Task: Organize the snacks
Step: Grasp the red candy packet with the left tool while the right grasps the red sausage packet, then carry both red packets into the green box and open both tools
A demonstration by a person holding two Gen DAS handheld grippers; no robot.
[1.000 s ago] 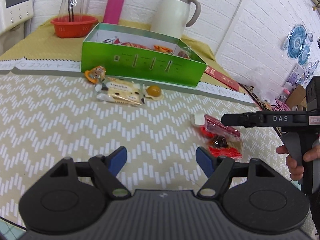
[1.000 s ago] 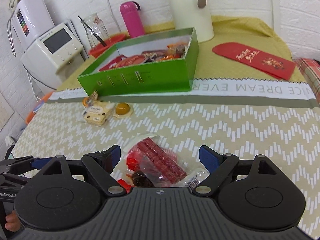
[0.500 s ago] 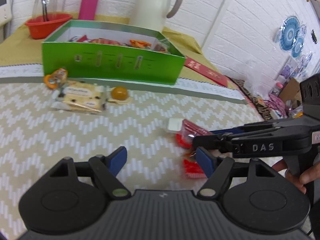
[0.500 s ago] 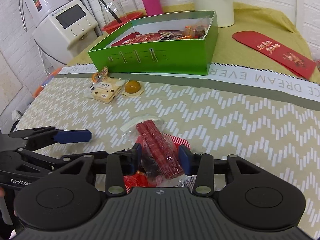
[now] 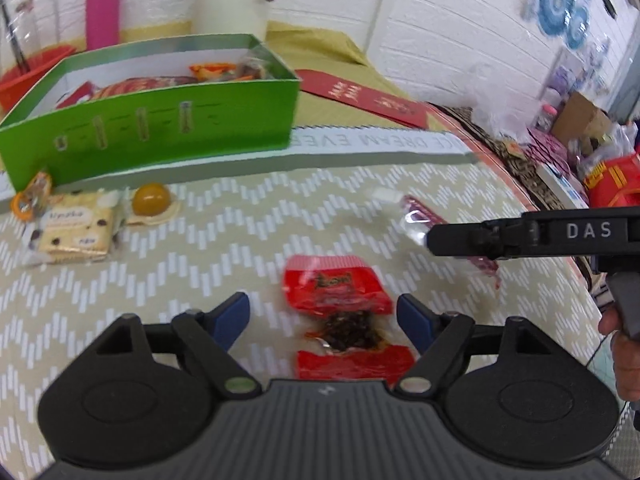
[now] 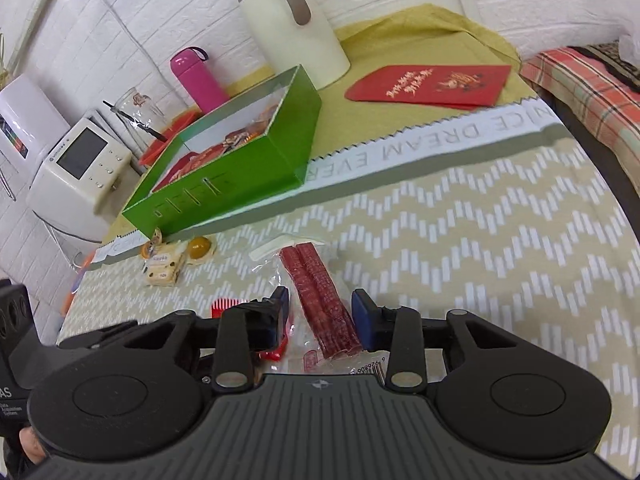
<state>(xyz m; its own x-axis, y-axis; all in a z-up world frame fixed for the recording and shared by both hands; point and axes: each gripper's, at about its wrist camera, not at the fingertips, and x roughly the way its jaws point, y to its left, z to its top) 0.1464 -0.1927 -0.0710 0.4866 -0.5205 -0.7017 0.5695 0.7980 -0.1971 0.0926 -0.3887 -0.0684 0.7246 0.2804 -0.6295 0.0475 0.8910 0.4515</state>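
the right gripper (image 6: pixel 320 312) is clamped on the sausage pack (image 6: pixel 318 292) above the cloth, the left gripper (image 5: pixel 323 312) gapes around a red packet (image 5: pixel 336 290), and the far green box (image 5: pixel 160 120) holds assorted snacks.

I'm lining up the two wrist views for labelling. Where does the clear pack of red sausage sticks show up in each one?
Left wrist view: the sausage pack sits right of centre, partly hidden behind the right claw reaching in from the right edge.
Right wrist view: the pack runs up the lower centre, clamped between the right claw's fingers.
Shared landmark: the green box behind it, upper left in both.
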